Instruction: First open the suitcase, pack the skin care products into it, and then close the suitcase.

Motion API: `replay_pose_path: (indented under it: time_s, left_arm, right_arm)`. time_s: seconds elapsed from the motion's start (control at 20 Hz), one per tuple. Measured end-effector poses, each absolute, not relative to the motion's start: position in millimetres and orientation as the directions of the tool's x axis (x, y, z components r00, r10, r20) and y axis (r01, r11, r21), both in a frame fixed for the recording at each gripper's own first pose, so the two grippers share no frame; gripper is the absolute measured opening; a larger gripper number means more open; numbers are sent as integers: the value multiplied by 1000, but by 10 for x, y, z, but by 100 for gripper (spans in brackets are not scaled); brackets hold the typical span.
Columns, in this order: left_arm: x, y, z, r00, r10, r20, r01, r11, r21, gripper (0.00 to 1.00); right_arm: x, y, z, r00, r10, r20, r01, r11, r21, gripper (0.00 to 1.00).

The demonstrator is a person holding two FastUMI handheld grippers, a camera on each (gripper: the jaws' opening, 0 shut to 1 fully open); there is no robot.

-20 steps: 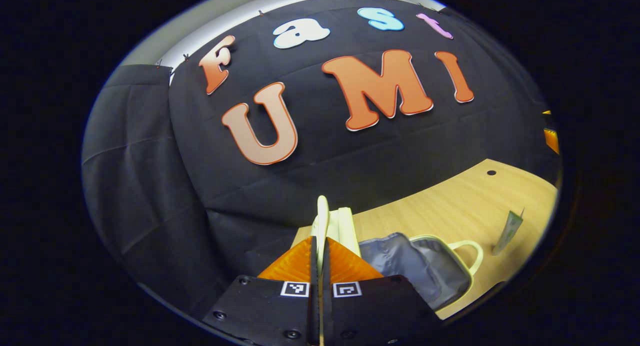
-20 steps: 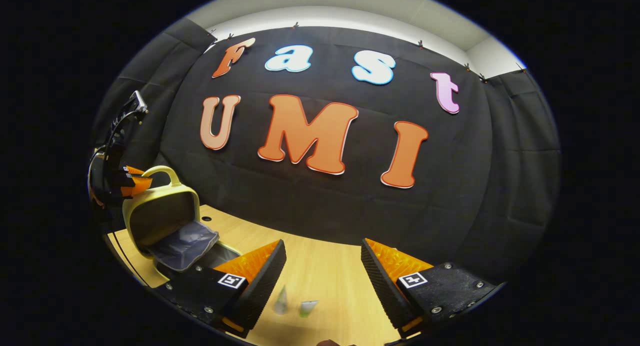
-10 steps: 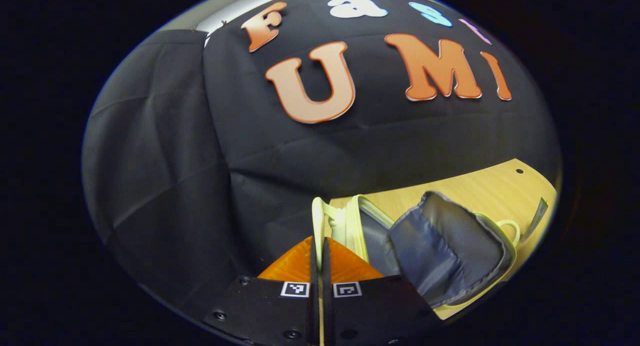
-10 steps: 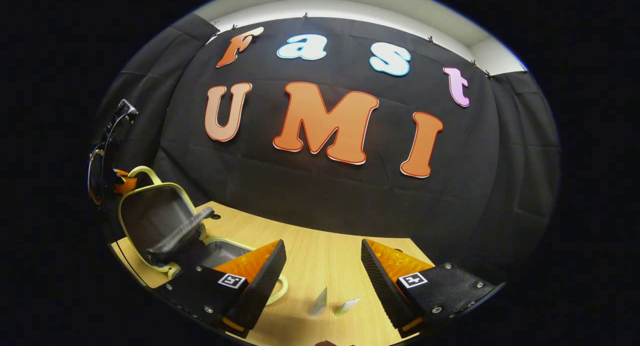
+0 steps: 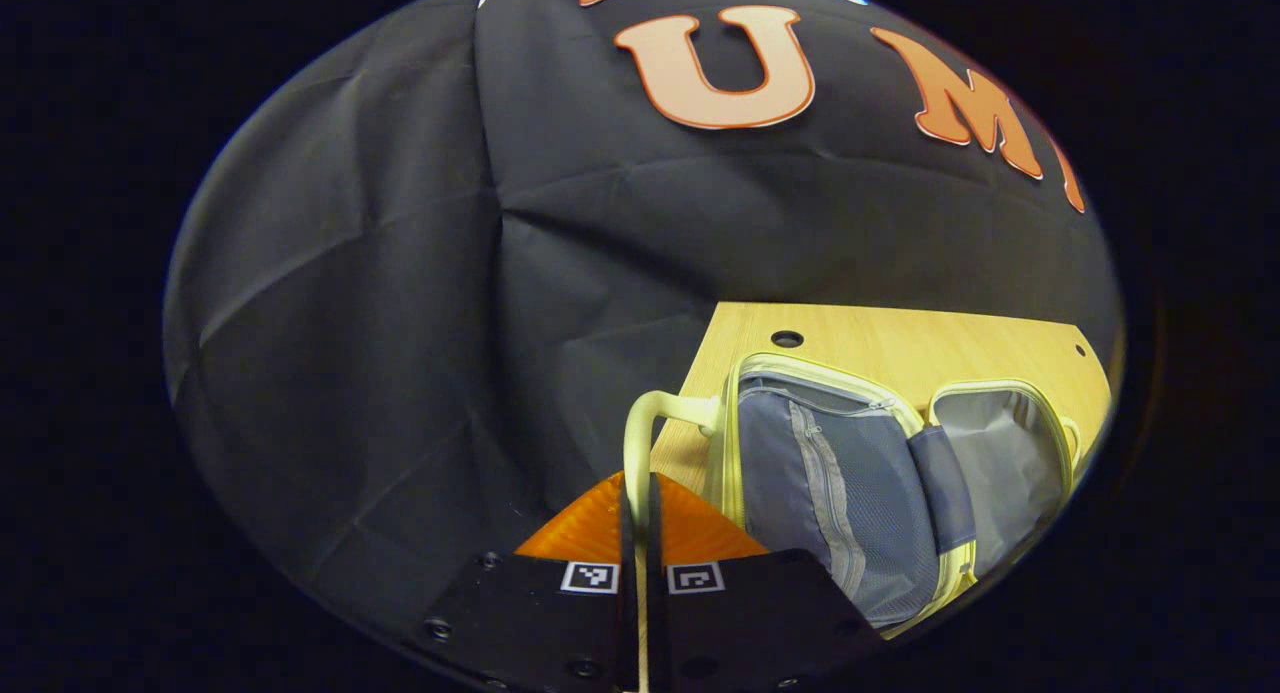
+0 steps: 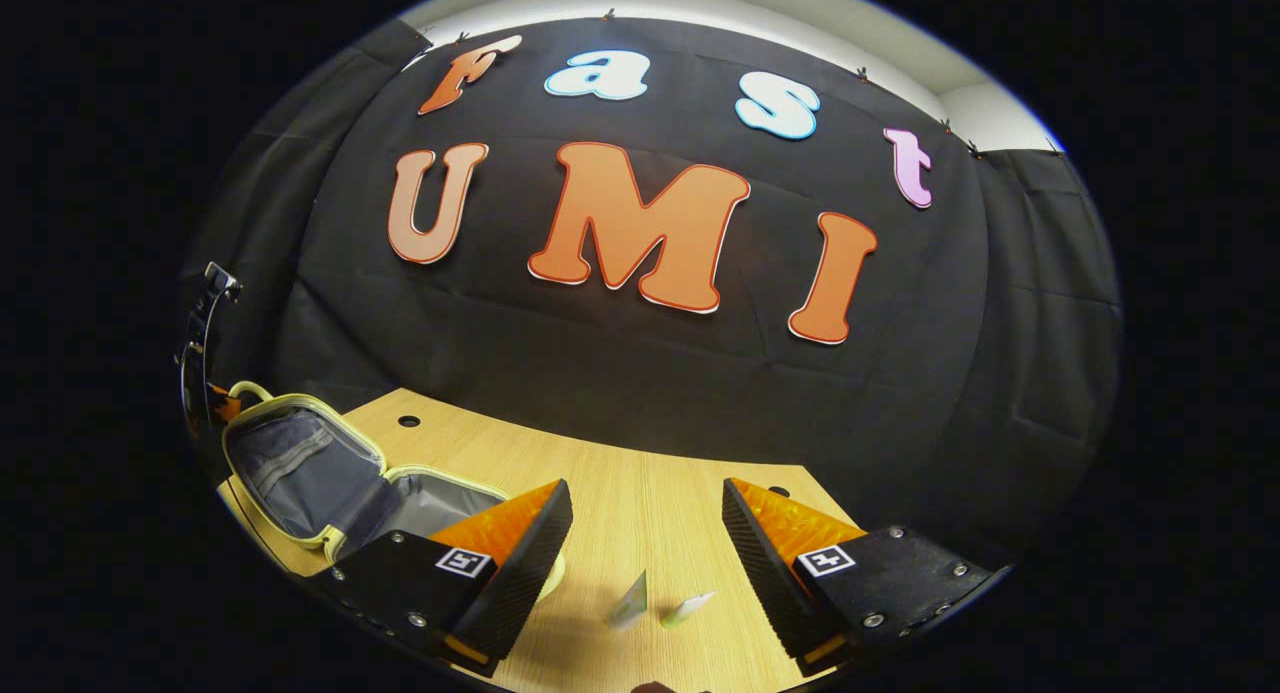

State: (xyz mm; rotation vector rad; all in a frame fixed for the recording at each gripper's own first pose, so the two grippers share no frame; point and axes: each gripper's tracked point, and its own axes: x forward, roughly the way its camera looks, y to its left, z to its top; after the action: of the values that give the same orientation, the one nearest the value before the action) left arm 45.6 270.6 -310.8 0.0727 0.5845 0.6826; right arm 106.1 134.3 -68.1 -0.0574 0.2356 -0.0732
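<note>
- suitcase (image 6: 330, 483) lies open on the bench (image 6: 640, 493), lid handle (image 5: 640, 443) clamped in left tongs (image 5: 640, 508).
- right tongs (image 6: 645, 528) spread apart, two skin care tubes (image 6: 655, 605) just ahead between them; right hand nearer.

Suitcase (image 5: 850, 473): pale yellow shell and handle (image 5: 650, 423), grey lining with a mesh panel. Table (image 6: 640, 493): light wood grain, with dark round holes. Two small tubes (image 6: 650, 603): pale, whitish-green. Booth wall (image 6: 640, 373): black cloth.
</note>
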Motion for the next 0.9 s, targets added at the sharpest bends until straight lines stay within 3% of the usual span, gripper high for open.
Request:
replay_pose_path:
  time_s: [0.15, 0.25, 0.4, 0.6, 0.65, 0.75, 0.9]
  left_arm:
    - [483, 2704, -3094, 574, 688, -443, -619, 719, 314, 13]
    - [575, 2529, -2889, 593, 703, -392, -629, 709, 320, 17]
    - [731, 2087, -2528, 671, 679, -299, -614, 734, 289, 59]
    - [924, 1357, -2198, 766, 603, -222, -545, 793, 274, 87]
    - [956, 1206, -2184, 775, 595, -213, -535, 797, 282, 87]
    - [1091, 822, -2148, 803, 560, -204, -498, 819, 285, 98]
    - [1289, 222, -2080, 841, 505, -192, -452, 852, 265, 100]
  right_arm:
    - [1055, 1131, -700, 967, -103, -235, 84, 992, -89, 95]
    - [1050, 1008, -733, 963, -120, -242, 103, 991, -82, 95]
    - [1023, 855, -770, 962, -129, -241, 113, 990, -79, 96]
    - [985, 666, -812, 966, -107, -237, 94, 993, -66, 95]
    - [969, 614, -817, 967, -100, -236, 86, 994, -67, 95]
    - [946, 480, -845, 968, -90, -233, 77, 995, -67, 96]
    - [901, 284, -881, 970, -82, -229, 72, 996, -55, 96]
